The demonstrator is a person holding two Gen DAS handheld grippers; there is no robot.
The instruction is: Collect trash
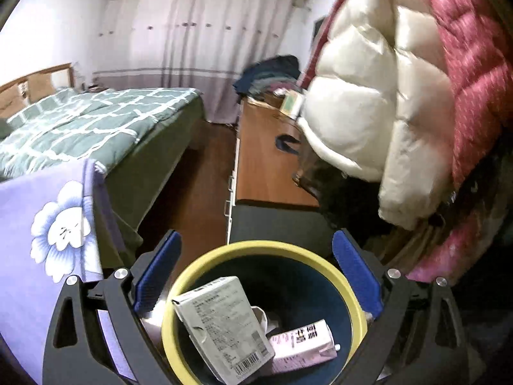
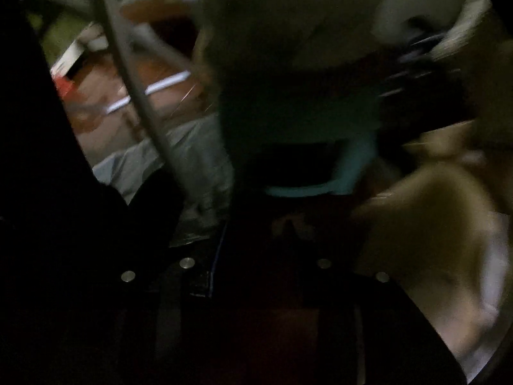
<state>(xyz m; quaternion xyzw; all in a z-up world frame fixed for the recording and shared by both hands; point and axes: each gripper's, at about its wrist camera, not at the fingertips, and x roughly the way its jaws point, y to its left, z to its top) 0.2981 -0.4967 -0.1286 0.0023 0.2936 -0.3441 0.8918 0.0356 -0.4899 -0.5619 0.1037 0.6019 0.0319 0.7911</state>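
While my left gripper [image 1: 256,276] hangs with its blue pads [image 1: 357,276] spread wide and clamped on nothing, a yellow-rimmed bin [image 1: 352,292] sits directly below it — a grey-white carton [image 1: 221,327] leaning inside, a pink carton [image 1: 304,346] lying beside it. A bed [image 1: 96,122] stands to the left, a wooden desk [image 1: 266,160] ahead, puffy coats [image 1: 384,96] to the right. My right gripper [image 2: 256,256] is dark and blurred — I cannot tell how its jaws stand.

My right gripper [image 2: 256,256] is dark and blurry. A grey cord [image 2: 134,73] runs left of it.
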